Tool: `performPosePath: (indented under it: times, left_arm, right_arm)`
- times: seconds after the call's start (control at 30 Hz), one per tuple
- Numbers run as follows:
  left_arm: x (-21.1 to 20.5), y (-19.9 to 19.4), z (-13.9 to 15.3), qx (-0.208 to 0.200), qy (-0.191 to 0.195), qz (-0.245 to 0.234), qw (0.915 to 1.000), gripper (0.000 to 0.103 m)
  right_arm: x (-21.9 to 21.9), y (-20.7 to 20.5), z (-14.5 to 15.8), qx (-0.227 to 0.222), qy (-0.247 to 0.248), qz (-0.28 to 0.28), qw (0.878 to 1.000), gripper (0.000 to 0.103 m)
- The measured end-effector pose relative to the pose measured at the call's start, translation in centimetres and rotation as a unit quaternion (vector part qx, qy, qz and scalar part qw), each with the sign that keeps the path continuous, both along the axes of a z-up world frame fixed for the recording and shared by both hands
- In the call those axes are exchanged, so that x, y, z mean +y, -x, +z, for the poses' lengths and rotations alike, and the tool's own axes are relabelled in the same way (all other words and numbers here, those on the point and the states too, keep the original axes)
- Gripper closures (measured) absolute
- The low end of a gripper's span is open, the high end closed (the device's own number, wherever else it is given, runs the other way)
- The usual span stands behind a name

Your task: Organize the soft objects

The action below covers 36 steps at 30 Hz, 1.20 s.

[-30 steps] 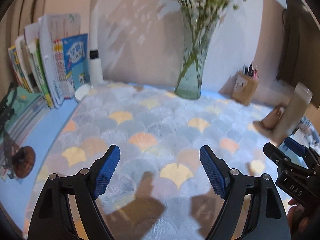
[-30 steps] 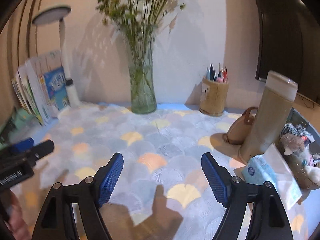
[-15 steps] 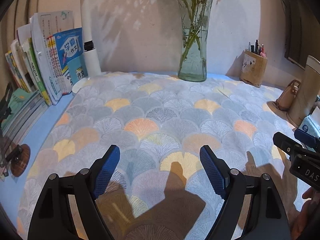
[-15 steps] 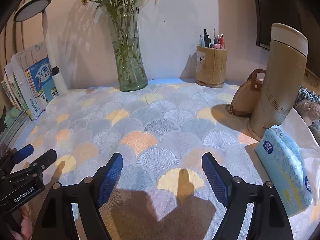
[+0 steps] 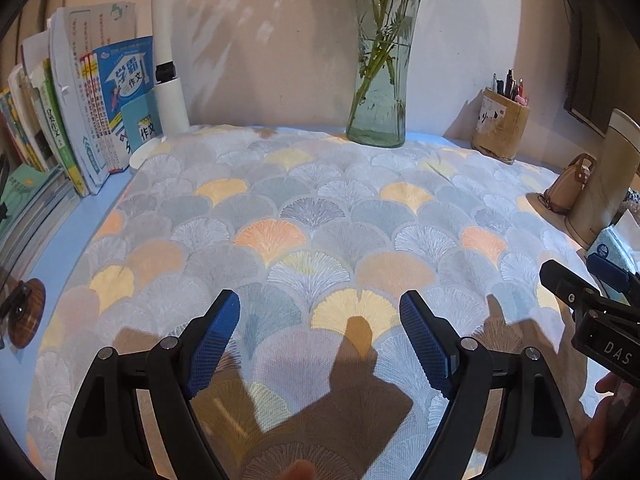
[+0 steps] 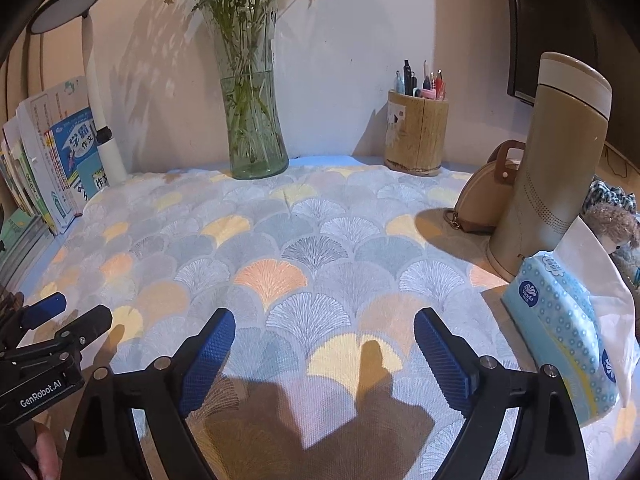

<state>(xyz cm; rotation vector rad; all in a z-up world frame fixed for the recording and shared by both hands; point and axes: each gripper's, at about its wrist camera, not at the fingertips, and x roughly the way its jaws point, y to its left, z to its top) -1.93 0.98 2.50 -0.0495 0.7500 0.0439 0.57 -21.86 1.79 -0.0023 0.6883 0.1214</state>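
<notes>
Both sets of jaws stand wide and empty above the patterned cloth on the bench, the right gripper having just spread wider. The left gripper matches it; best pinch near edges evenly.

A woven cloth with a fine, matt weave and a printed fan pattern covers the desk. The vase is clear, glossy glass with a green tint. The pen pot looks like raw, rough wood. The flask has a smooth satin finish, perhaps coated metal. Beside it the small bag looks like smooth leather. The tissue pack is in shiny plastic film, soft paper poking out. The books have glossy paper covers. The lamp stem is smooth white plastic.
</notes>
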Motion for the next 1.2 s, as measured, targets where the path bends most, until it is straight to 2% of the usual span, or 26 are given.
performPosePath:
  times: [0.5,0.67,0.83,1.2]
  left_arm:
    - [1.5,-0.2,0.1,-0.001,0.039,0.009,0.9992,0.022]
    - [1.0,0.2,0.4,-0.014,0.022,0.011,0.9996,0.019]
    - [0.6,0.1,0.5,-0.016,0.000,0.014,0.9998,0.001]
    - [-0.8,0.9,1.1,-0.043,-0.049,0.011,0.9978,0.001]
  right_arm:
    - [0.2,-0.2,-0.2,0.003,0.006,0.005,1.000,0.013]
    - [0.3,-0.1,-0.2,0.004,0.006,0.005,1.000,0.013]
    - [0.2,-0.1,-0.2,0.004,0.006,0.006,1.000,0.013]
    - [0.4,-0.1,-0.2,0.004,0.008,0.006,1.000,0.013]
